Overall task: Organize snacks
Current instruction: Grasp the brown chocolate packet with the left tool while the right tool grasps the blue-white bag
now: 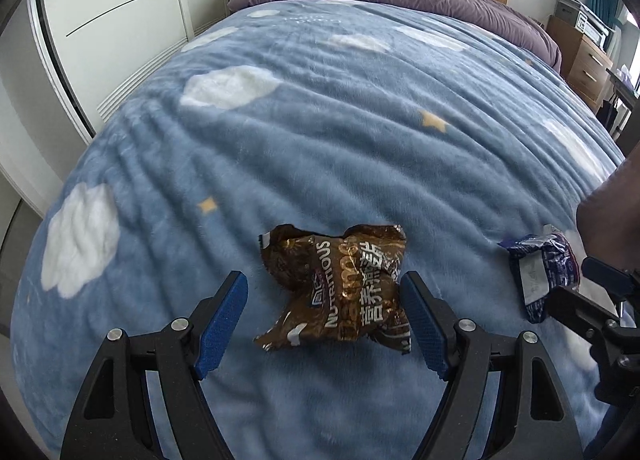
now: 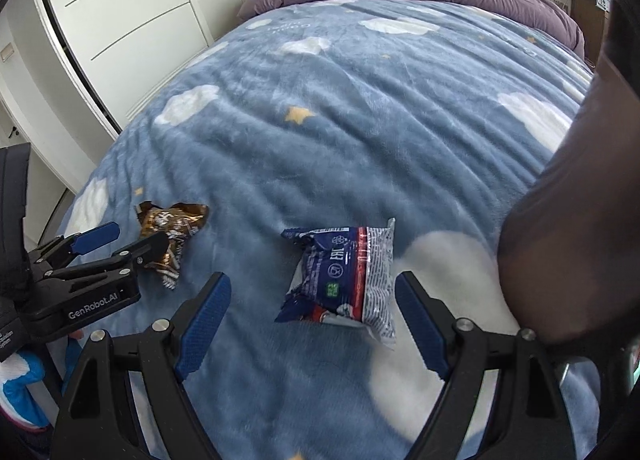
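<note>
Early stage: left gripper (image 1: 322, 326) and right gripper (image 2: 312, 326), both spread apart, straddle the brown packet (image 1: 340, 288) and blue packet (image 2: 344, 280); neither is grasped, both lying loose on the blanket (image 1: 320, 120).

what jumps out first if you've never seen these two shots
A crumpled brown snack packet lies on the blue cloud-and-star blanket, framed between the open blue-padded fingers of the left gripper. To its right, a dark blue snack packet lies the same way before the open right gripper.
</note>
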Action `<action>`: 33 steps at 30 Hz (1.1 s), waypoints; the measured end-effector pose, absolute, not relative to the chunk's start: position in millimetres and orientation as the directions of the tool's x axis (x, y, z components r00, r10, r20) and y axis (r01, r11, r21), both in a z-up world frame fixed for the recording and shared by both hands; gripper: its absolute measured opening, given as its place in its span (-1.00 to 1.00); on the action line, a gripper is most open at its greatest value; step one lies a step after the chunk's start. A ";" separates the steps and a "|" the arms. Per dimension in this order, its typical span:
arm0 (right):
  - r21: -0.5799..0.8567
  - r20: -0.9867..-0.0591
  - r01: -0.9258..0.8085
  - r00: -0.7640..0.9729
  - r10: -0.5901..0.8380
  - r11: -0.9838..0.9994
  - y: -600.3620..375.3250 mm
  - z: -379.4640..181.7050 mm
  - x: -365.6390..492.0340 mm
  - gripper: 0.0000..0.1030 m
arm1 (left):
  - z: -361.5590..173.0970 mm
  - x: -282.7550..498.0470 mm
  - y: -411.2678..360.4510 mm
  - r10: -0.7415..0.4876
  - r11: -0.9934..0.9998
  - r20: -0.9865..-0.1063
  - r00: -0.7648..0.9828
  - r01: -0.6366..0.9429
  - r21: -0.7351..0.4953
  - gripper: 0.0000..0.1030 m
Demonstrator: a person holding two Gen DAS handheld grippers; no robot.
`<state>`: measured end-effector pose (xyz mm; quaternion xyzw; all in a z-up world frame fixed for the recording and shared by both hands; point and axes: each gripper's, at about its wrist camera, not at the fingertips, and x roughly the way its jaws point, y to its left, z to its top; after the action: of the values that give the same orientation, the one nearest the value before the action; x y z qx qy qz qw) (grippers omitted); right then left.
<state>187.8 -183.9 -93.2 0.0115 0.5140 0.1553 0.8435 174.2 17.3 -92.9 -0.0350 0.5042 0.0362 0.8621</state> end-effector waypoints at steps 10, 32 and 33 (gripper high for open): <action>0.194 -0.875 -0.207 0.405 0.265 0.959 -184.0 -121.4 205.1 1.00 | -116.7 189.0 18.6 0.009 0.992 -0.885 0.466 -0.113 -0.050 0.51; 0.191 -0.898 -0.151 0.373 0.235 0.970 -178.8 -139.9 212.6 1.00 | -130.6 196.9 18.8 -0.009 0.990 -0.888 0.460 -0.121 -0.073 0.51; 0.190 -0.900 -0.156 0.366 0.236 0.969 -177.2 -140.4 213.3 1.00 | -130.7 197.1 18.8 -0.010 0.990 -0.888 0.460 -0.120 -0.073 0.51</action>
<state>213.3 -177.2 -140.4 0.0363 0.5505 0.1185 0.8256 197.1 18.8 -130.7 -0.0628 0.5185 0.0325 0.8521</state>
